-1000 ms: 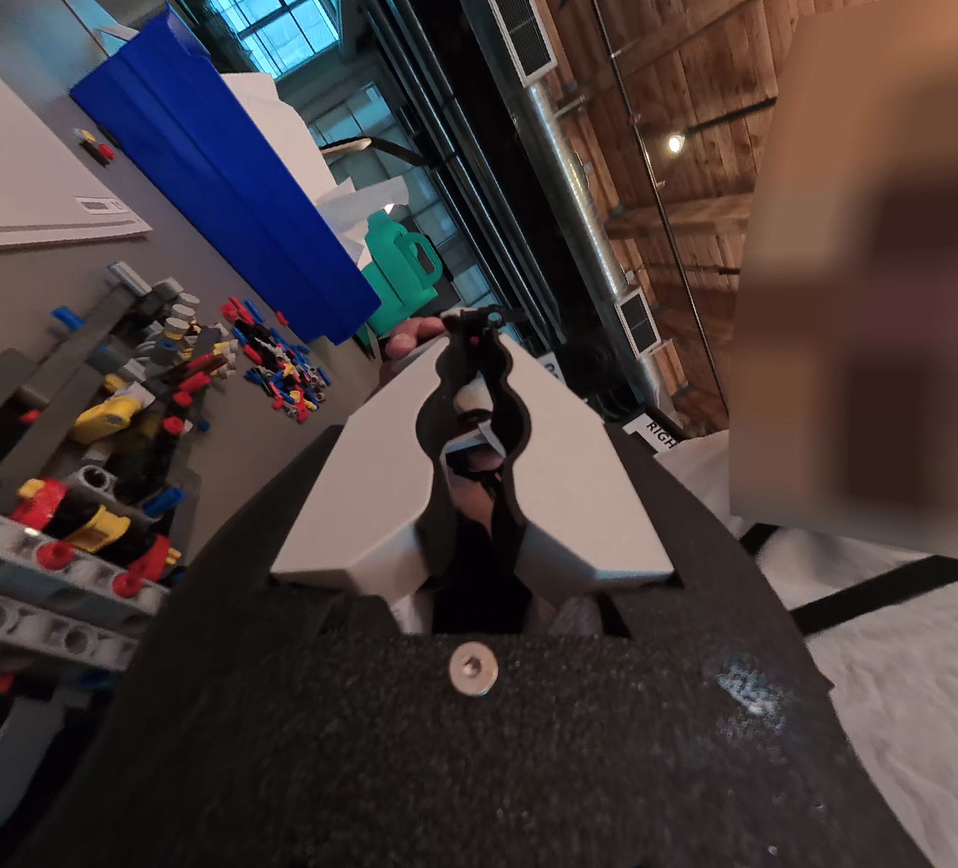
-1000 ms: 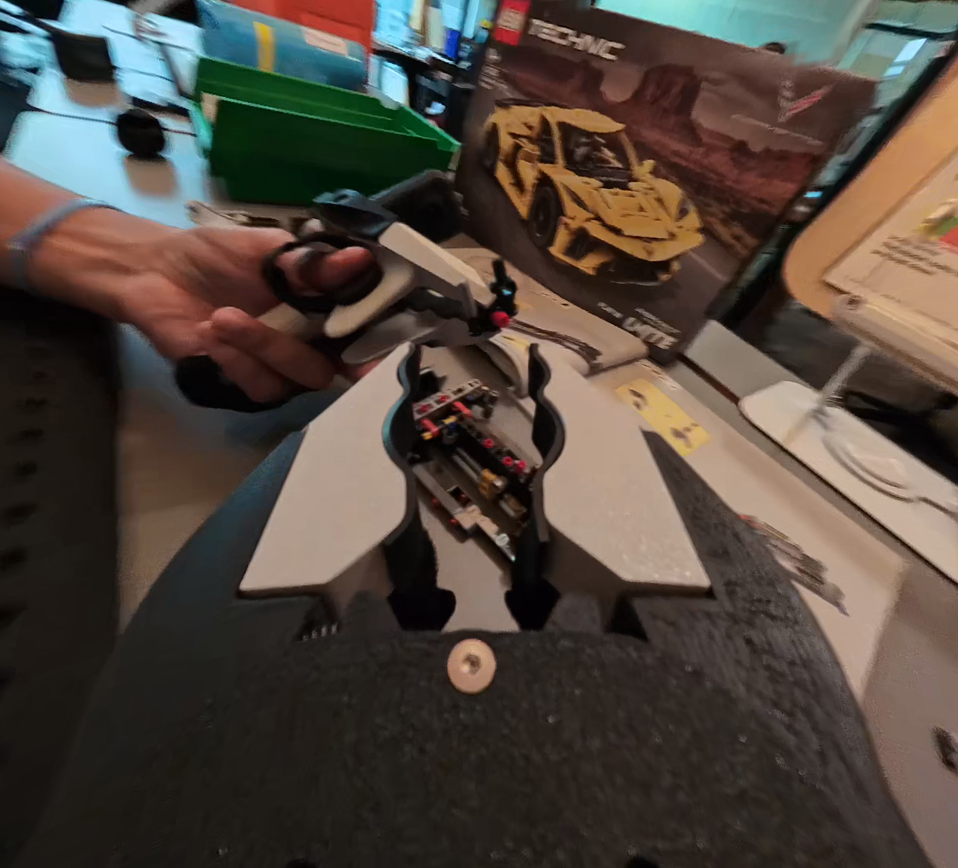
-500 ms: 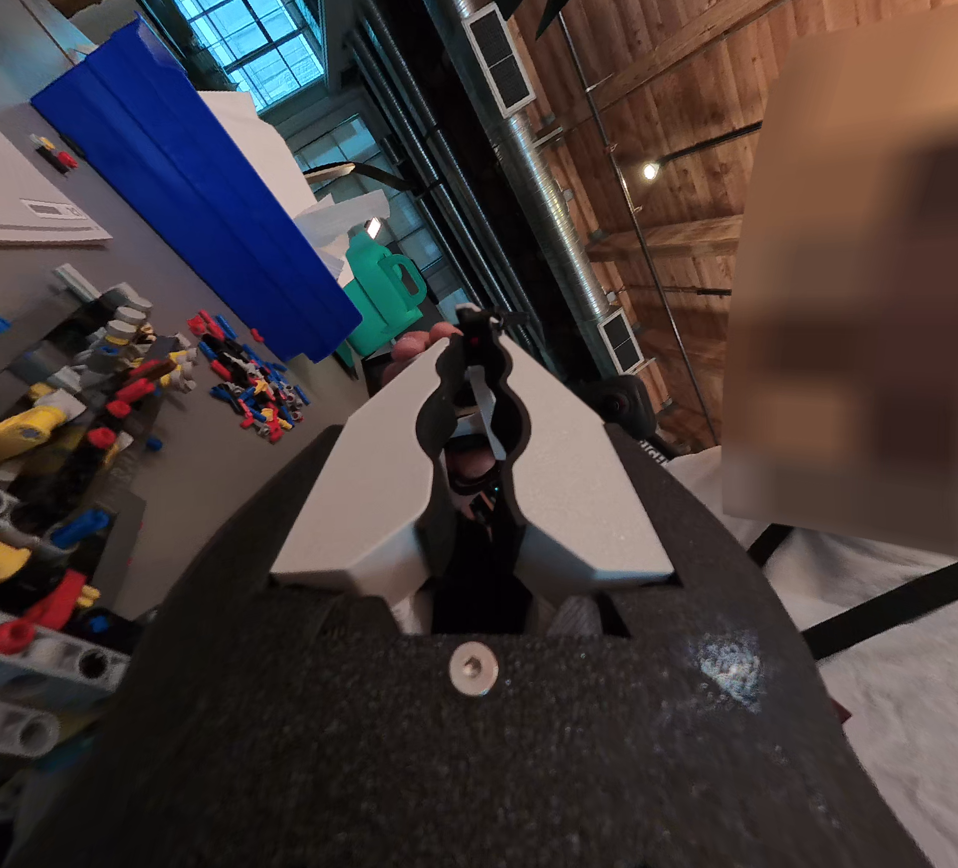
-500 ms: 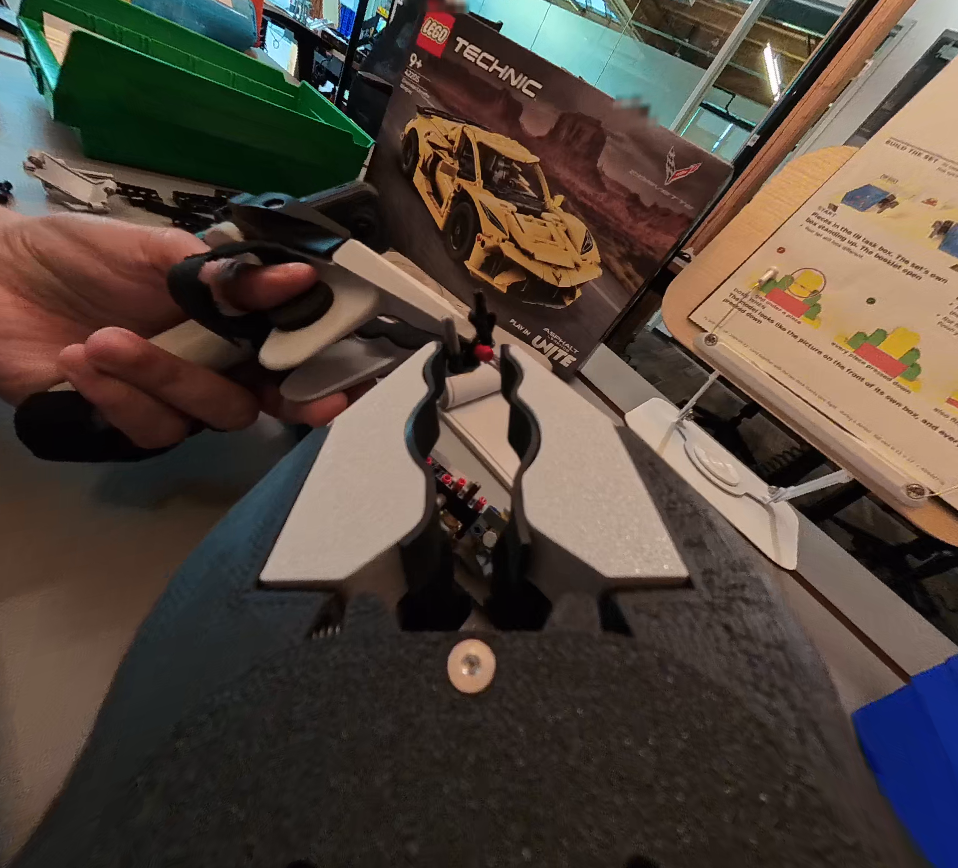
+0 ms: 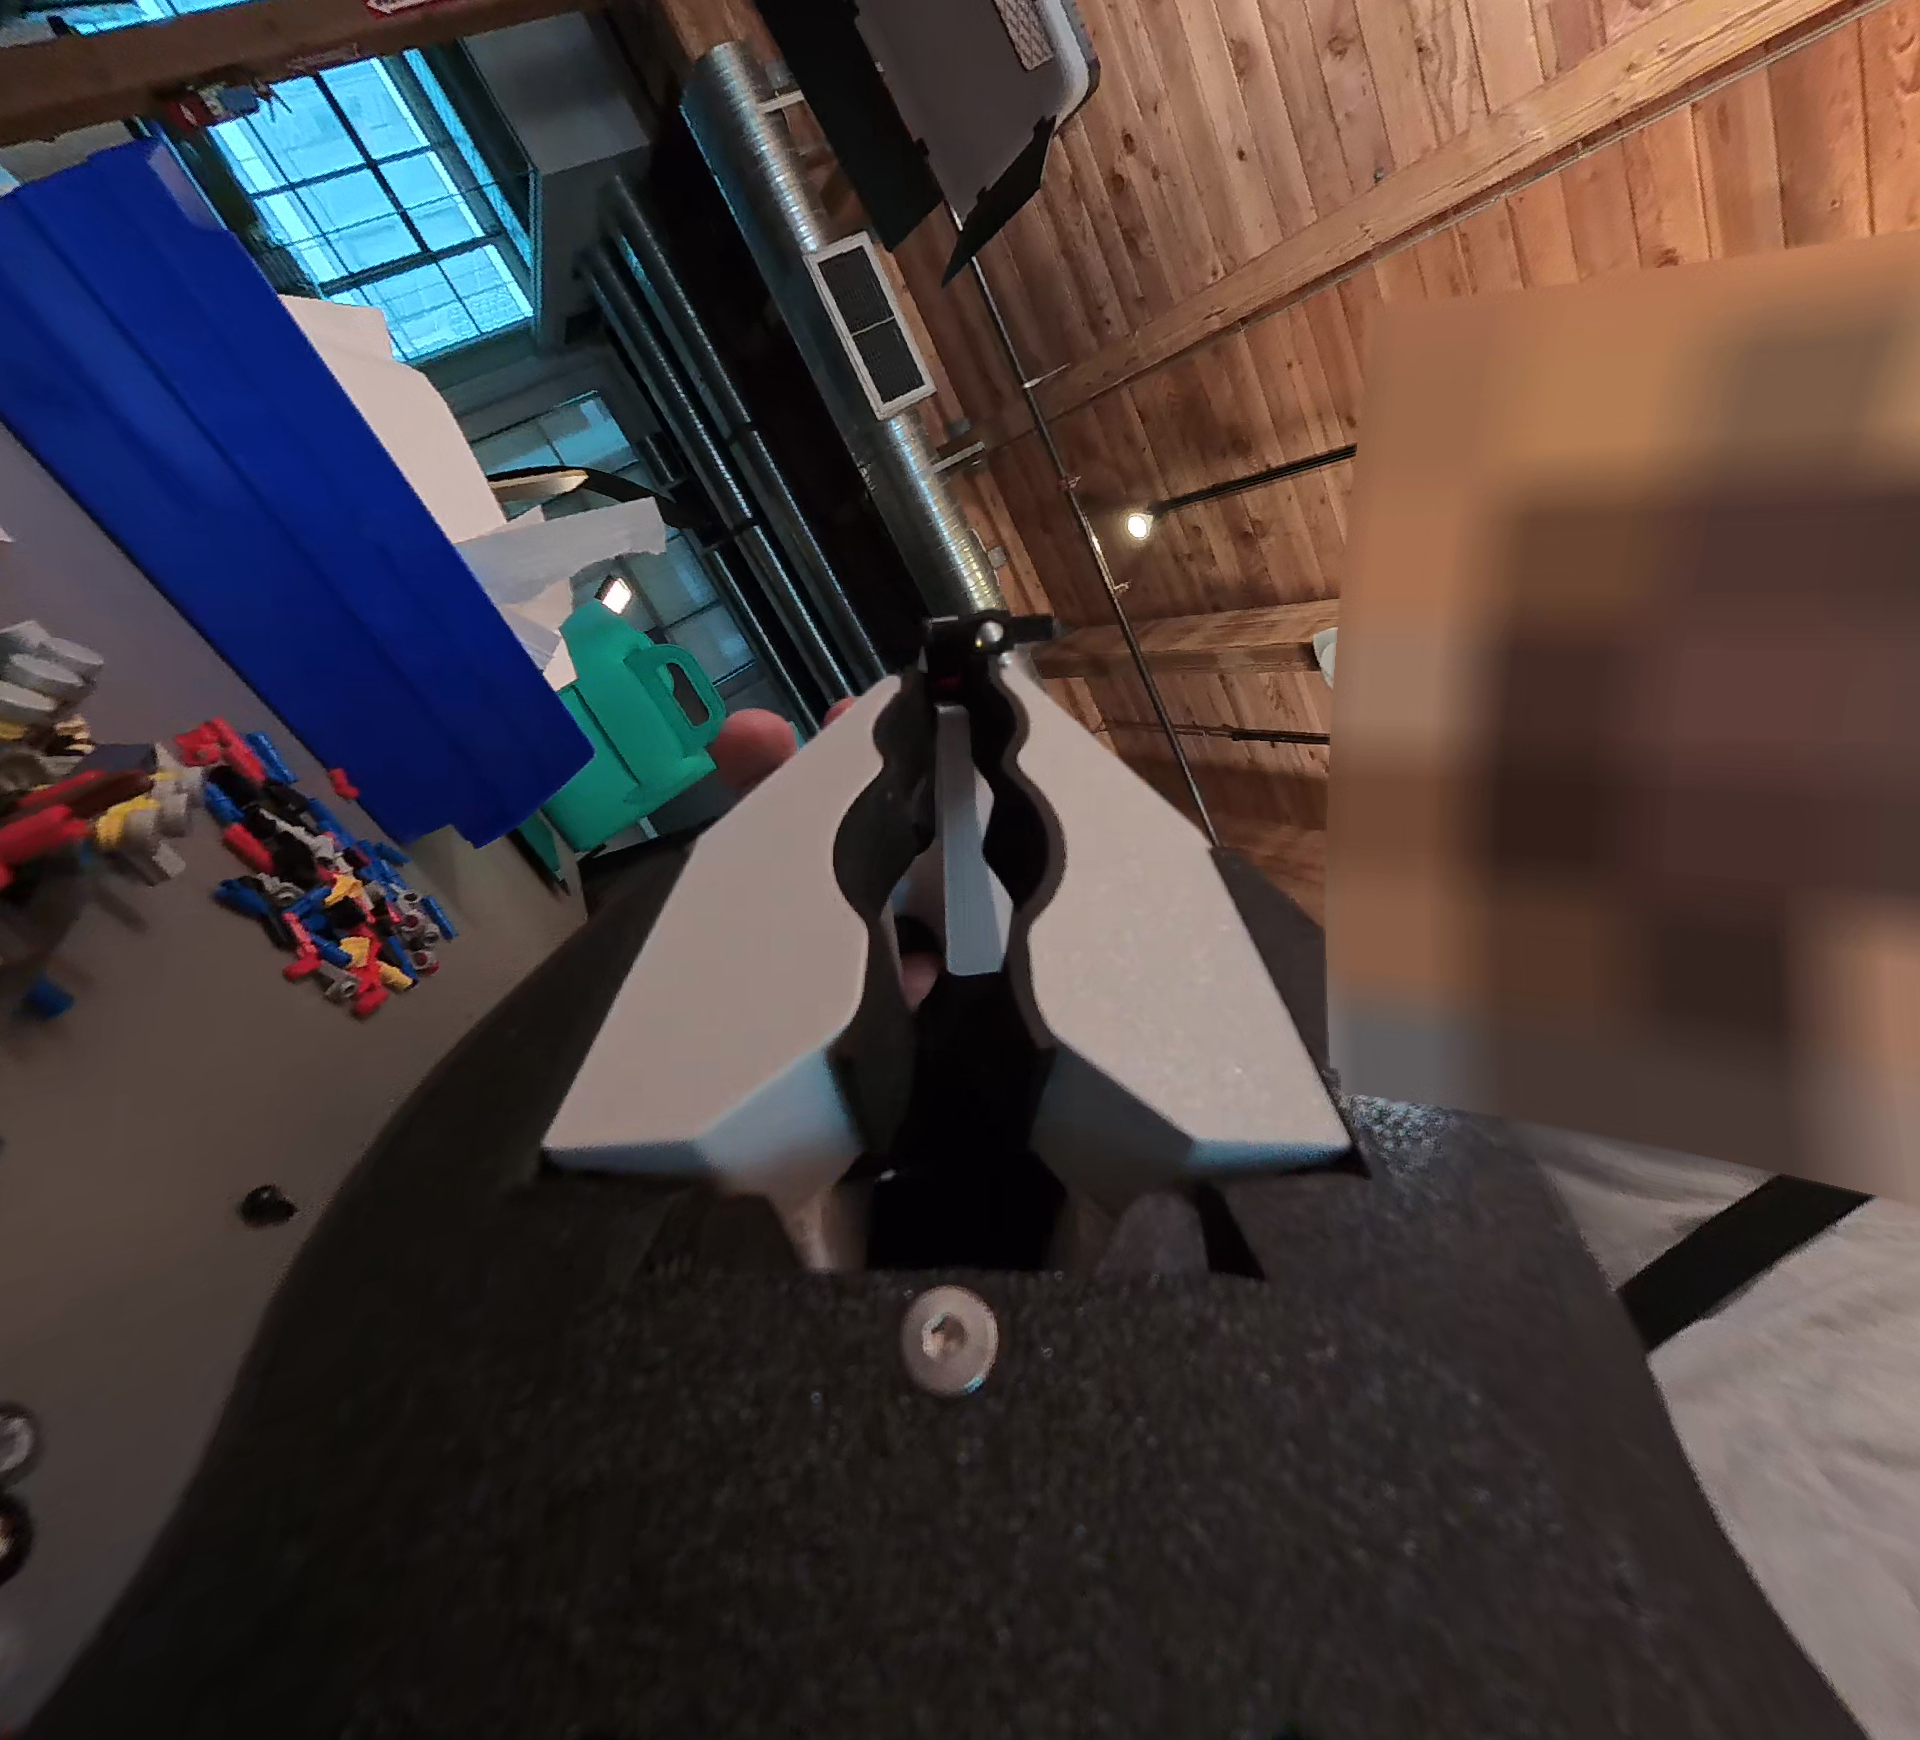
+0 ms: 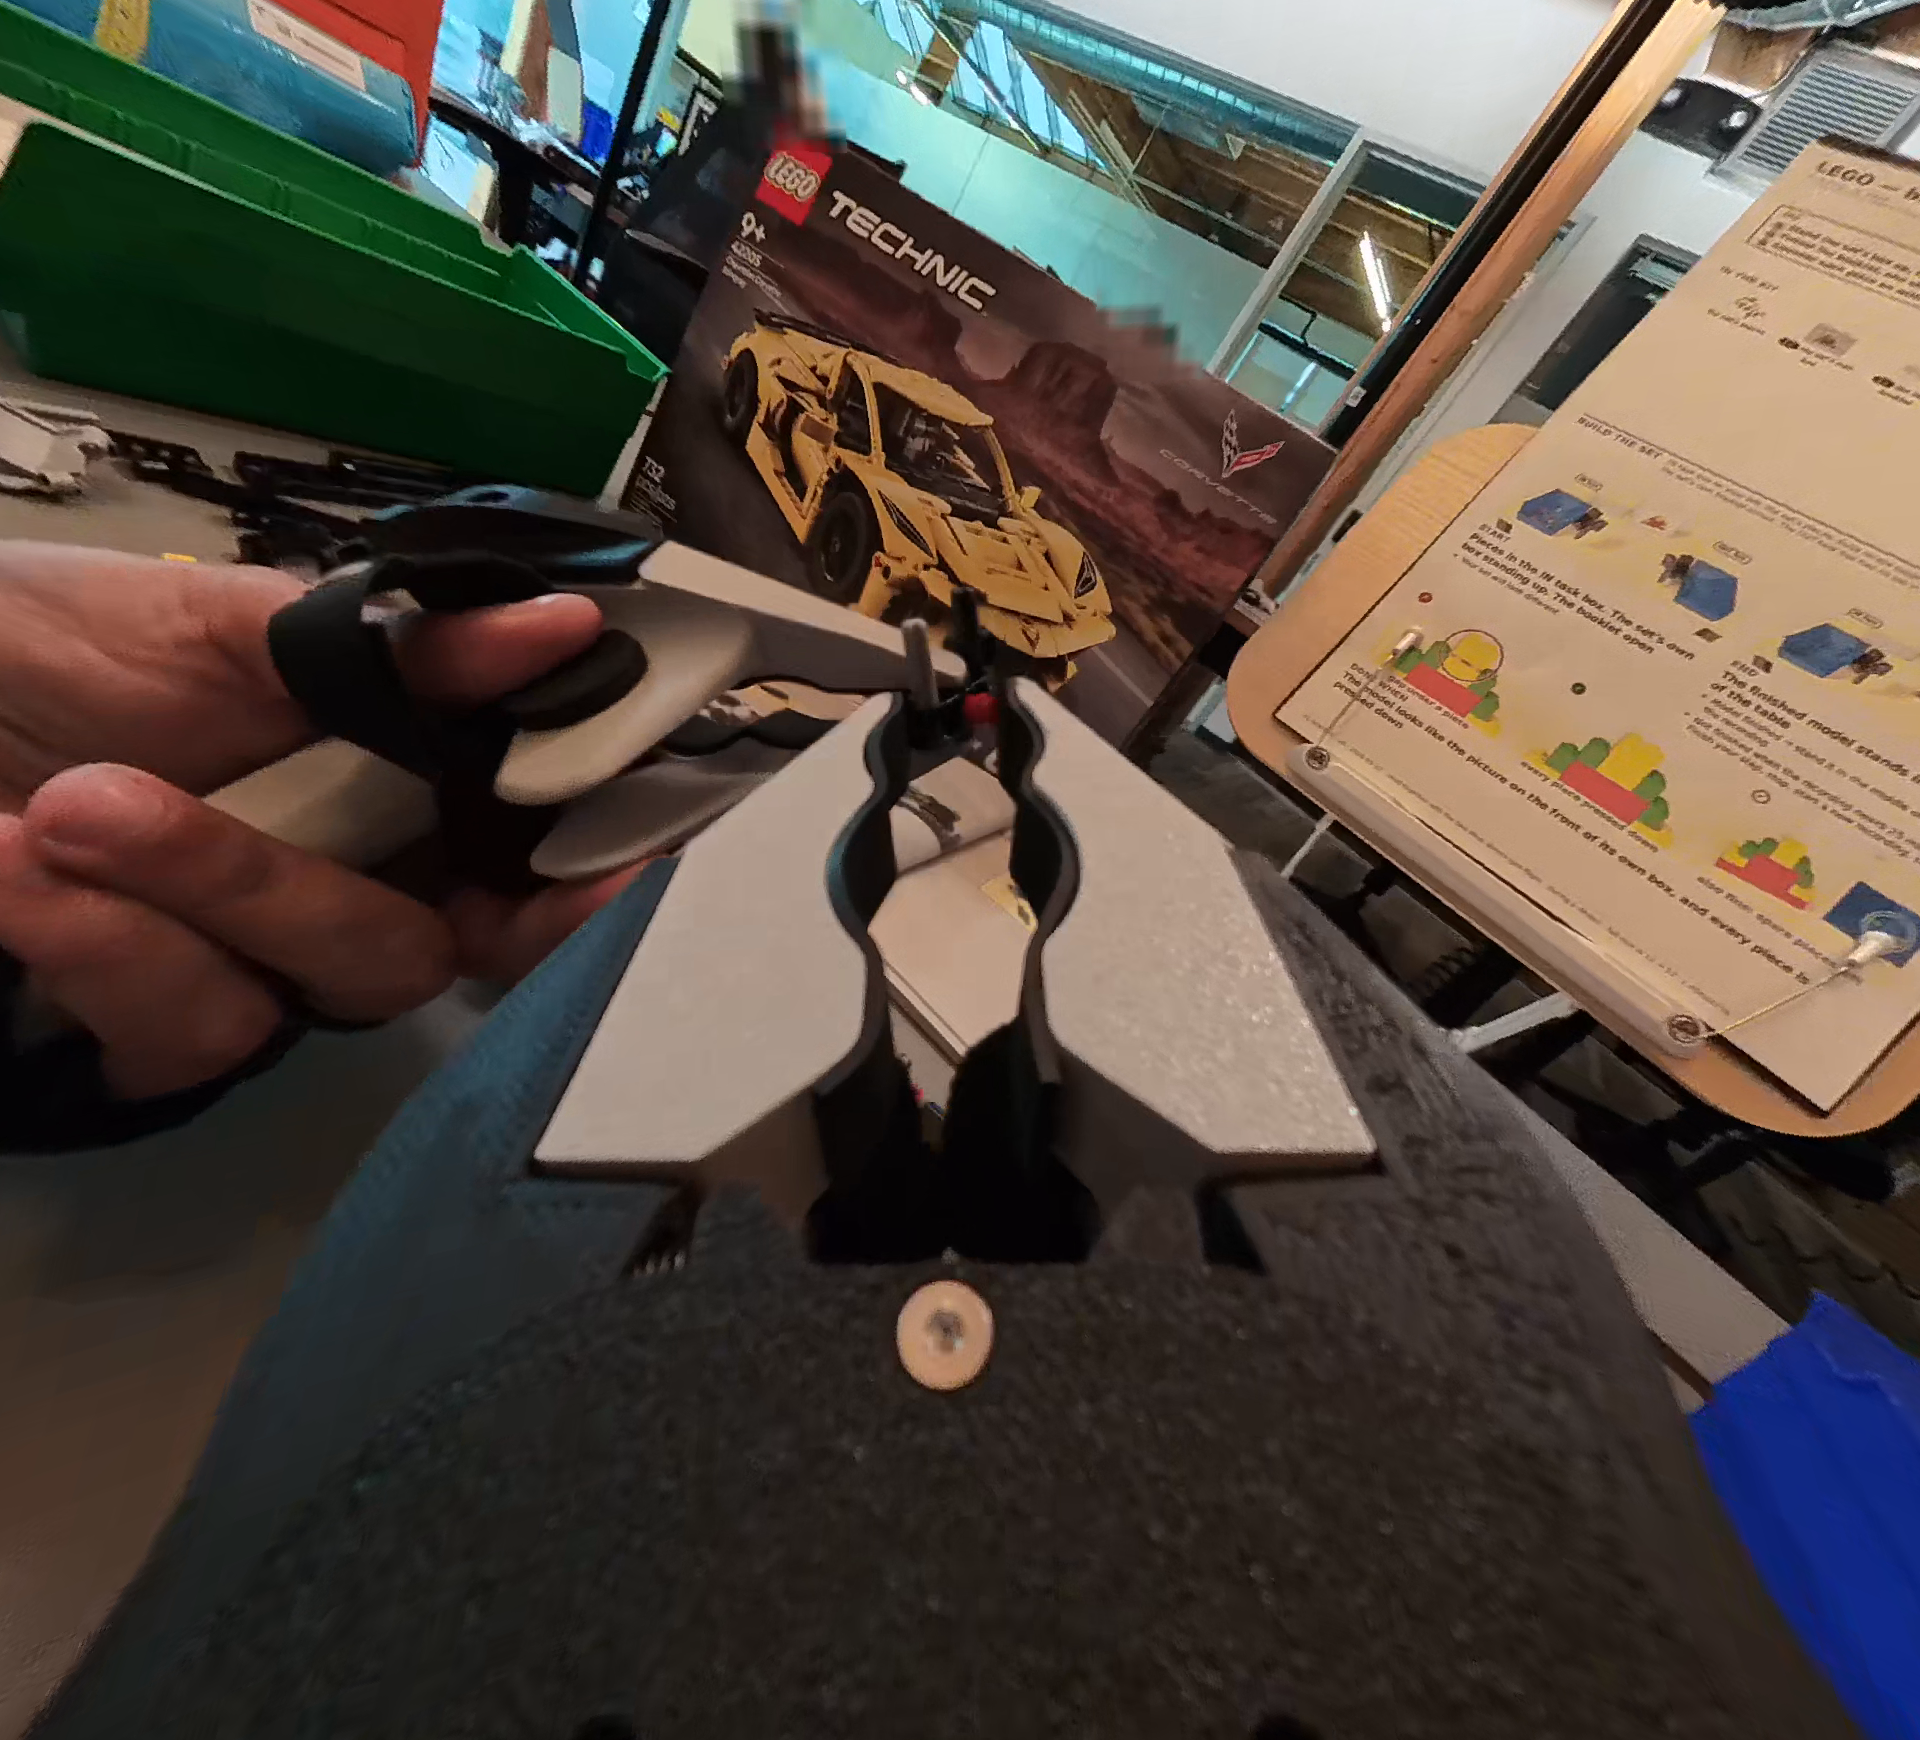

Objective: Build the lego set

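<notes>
My L gripper [image 5: 961, 688] & R gripper [image 6: 956, 703] tips both nipped on small black lego piece [image 6: 961, 641], in front of set box [image 6: 935, 443].

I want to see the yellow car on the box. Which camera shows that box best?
The right wrist view. The set box stands on the table behind the right tool, its whole front facing the camera. The left wrist view does not show the box, only loose pieces and the ceiling.
</notes>
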A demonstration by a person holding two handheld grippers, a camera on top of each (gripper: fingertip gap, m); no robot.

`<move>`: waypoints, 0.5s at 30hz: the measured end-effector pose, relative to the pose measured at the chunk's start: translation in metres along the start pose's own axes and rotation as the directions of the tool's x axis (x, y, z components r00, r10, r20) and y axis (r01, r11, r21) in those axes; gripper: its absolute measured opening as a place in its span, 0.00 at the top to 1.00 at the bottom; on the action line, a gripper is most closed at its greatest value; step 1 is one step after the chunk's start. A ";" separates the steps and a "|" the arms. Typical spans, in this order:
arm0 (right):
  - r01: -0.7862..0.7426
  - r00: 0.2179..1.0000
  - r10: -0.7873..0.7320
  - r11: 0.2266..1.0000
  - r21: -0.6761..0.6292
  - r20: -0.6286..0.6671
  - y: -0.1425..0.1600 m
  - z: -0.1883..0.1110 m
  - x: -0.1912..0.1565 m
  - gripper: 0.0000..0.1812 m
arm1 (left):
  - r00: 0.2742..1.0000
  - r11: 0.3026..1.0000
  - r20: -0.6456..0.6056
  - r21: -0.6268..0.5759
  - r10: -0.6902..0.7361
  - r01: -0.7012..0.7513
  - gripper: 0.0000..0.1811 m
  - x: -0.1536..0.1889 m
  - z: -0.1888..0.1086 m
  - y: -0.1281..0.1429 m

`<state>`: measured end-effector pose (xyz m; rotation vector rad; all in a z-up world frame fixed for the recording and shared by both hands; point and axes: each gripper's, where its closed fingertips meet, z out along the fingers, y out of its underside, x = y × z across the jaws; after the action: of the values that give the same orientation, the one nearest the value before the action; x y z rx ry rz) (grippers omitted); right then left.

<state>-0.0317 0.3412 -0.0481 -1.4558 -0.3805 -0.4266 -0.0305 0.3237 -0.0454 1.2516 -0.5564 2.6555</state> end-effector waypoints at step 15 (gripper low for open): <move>0.072 0.997 -0.074 0.996 -0.050 -0.026 0.004 -0.002 0.002 0.92 | 0.994 0.994 0.065 -0.060 0.090 -0.086 0.97 -0.004 0.001 0.002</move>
<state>-0.0283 0.3393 -0.0511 -1.4849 -0.4042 -0.5178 -0.0279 0.3217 -0.0488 1.3343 -0.7083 2.6553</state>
